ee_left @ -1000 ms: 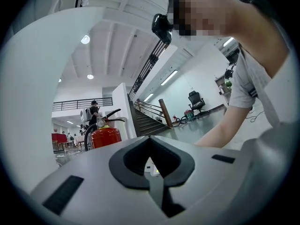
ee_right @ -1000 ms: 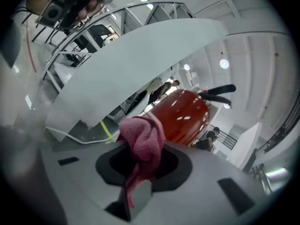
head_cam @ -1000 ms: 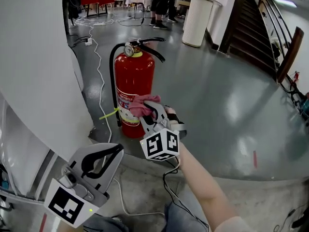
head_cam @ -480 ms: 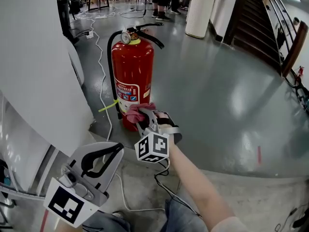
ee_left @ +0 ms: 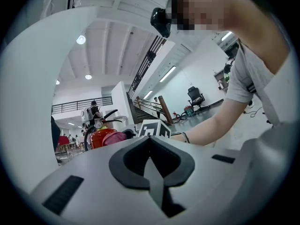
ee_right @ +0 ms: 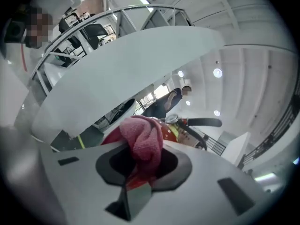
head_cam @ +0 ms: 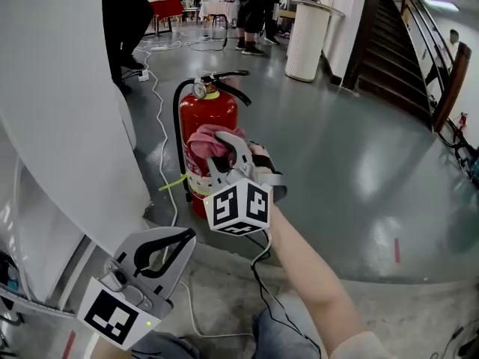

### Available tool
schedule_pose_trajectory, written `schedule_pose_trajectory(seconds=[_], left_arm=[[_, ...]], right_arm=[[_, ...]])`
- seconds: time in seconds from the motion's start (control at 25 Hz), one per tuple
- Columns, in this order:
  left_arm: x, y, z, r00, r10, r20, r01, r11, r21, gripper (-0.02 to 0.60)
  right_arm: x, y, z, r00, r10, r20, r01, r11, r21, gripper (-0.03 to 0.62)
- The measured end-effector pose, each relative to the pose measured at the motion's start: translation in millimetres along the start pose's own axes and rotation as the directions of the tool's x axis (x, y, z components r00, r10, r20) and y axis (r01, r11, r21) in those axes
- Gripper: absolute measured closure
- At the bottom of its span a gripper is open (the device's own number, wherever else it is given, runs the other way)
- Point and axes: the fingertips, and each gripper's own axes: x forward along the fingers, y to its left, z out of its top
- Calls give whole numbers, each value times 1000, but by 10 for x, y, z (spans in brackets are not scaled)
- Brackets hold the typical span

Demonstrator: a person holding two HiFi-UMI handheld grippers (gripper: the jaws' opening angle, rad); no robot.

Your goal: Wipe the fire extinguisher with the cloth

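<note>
Extinguisher [head_cam: 218, 109] near wall [head_cam: 60, 126] edge; right gripper [head_cam: 222, 149] pinches cloth [head_cam: 204, 138] against it; left gripper [head_cam: 179, 238] closed, empty.

Bright, even indoor light poured from overhead: round ceiling lamps [ee_left: 81, 40] and long strip lights [ee_left: 167, 73] glowed white in the left gripper view. In the head view the glossy grey floor [head_cam: 359, 148] threw back broad pale glare, and the white wall [head_cam: 52, 88] ran close to washed out. Both gripper views bent hard at the edges and sank into a dark round vignette. Up close, the grey jaw bodies went soft and smeary, yet the pink cloth [ee_right: 140, 137] looked fairly crisp, its weave visible.
</note>
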Motion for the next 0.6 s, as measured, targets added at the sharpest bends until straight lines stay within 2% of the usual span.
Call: schedule_pose_trajectory(seconds=[0.2,0.32,0.44,0.6], left_arm=[[-47,-21,-36,1000,7,-9,-7,1000,9,574],[-65,4,-81,1000,16,-16,-16,1000,-3,574],[-81,8,-64,1000,21,0,-21,1000,-4,574],[-125,-43,-85,1000,22,9,-22,1000,-1,574]], right_arm=[[-14,-272,148,996,-82,27,81,996,26,514],[7,-341,167,996,-85,33,83,995,51,514],[19,-206,117,996,-81,41,81,997,-7,514],[8,57,-29,998,-55,21,55,998,-6,514]])
